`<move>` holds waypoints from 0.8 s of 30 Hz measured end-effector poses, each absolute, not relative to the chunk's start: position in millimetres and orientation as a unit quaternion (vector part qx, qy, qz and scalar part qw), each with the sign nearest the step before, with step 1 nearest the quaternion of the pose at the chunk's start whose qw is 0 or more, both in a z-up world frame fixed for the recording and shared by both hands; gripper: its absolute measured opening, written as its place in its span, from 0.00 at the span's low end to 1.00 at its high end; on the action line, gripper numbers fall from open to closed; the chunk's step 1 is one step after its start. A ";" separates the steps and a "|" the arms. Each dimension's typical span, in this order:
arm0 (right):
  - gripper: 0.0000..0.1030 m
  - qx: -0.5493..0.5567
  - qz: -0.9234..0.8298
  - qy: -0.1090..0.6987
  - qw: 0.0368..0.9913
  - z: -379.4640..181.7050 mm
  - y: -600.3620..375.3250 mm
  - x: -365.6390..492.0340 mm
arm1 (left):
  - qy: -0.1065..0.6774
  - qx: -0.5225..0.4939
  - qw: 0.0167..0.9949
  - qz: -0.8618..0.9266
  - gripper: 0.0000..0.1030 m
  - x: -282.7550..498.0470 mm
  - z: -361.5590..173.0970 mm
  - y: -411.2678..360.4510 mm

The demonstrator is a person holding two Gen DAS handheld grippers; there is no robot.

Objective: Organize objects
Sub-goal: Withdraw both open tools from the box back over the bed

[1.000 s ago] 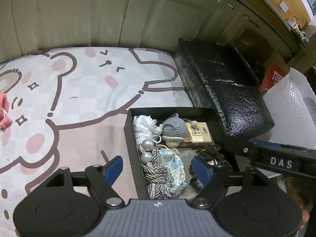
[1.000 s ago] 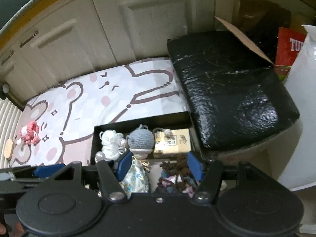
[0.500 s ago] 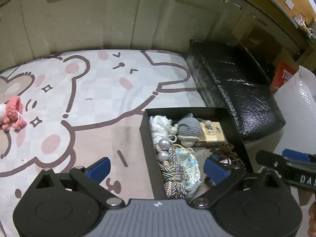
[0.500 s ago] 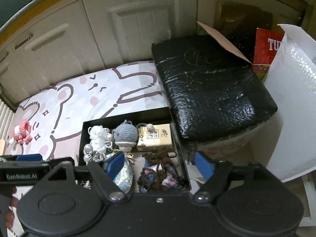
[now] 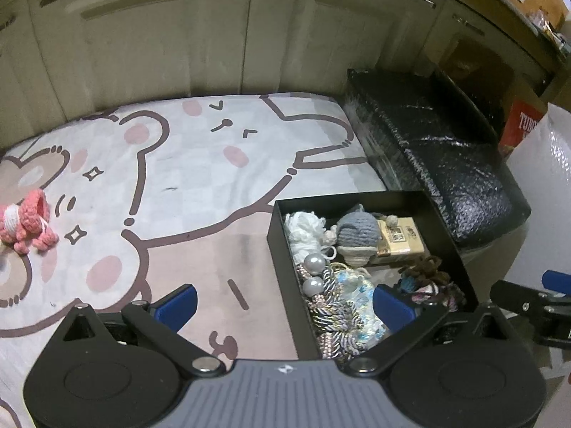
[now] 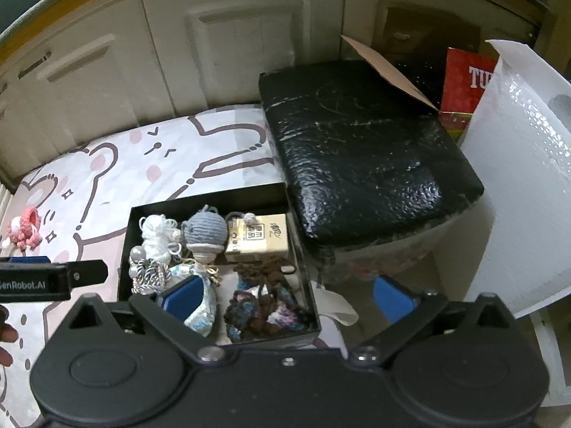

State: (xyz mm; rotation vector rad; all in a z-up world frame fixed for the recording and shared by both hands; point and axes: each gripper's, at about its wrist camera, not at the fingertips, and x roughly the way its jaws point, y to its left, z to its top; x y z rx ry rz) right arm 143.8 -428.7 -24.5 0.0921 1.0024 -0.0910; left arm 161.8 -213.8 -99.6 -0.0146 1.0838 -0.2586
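A black open box [image 5: 282, 249] [image 6: 123, 249] sits on the bear-print mat [image 5: 185, 178] and holds a grey crochet ball [image 5: 357, 230] [image 6: 207, 230], white yarn [image 5: 303, 228], a tan card box [image 6: 260, 237], pearl cords [image 5: 321, 285] and a brown crochet piece [image 6: 264, 299]. A pink crochet toy [image 5: 26, 219] [image 6: 23, 226] lies on the mat far left. My left gripper [image 5: 283, 303] is open and empty over the box's left wall. My right gripper [image 6: 287, 296] is open and empty over the box's right part.
A black wrapped cushion block [image 5: 435, 157] [image 6: 360, 149] stands right of the box. A white bubble-wrap roll [image 6: 517, 185], a red carton [image 6: 464, 85] and a cardboard flap [image 6: 385, 67] are at the far right. Cream cabinet doors [image 5: 214, 35] run along the back.
Both grippers have opened wider and pulled back from the box. The views have widened, so the pink toy on the left now shows more fully.
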 end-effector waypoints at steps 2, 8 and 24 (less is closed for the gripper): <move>1.00 0.043 -0.042 0.482 0.874 -26.3 -428.1 144.6 | 0.515 -0.008 0.849 -0.121 1.00 162.9 -99.6 -211.3; 1.00 0.039 -0.045 0.488 0.871 -30.5 -427.5 147.4 | 0.514 -0.011 0.849 -0.118 1.00 165.5 -98.3 -205.6; 1.00 0.050 -0.054 0.480 0.874 -32.2 -416.0 159.1 | 0.505 -0.017 0.857 -0.100 1.00 172.1 -95.1 -166.5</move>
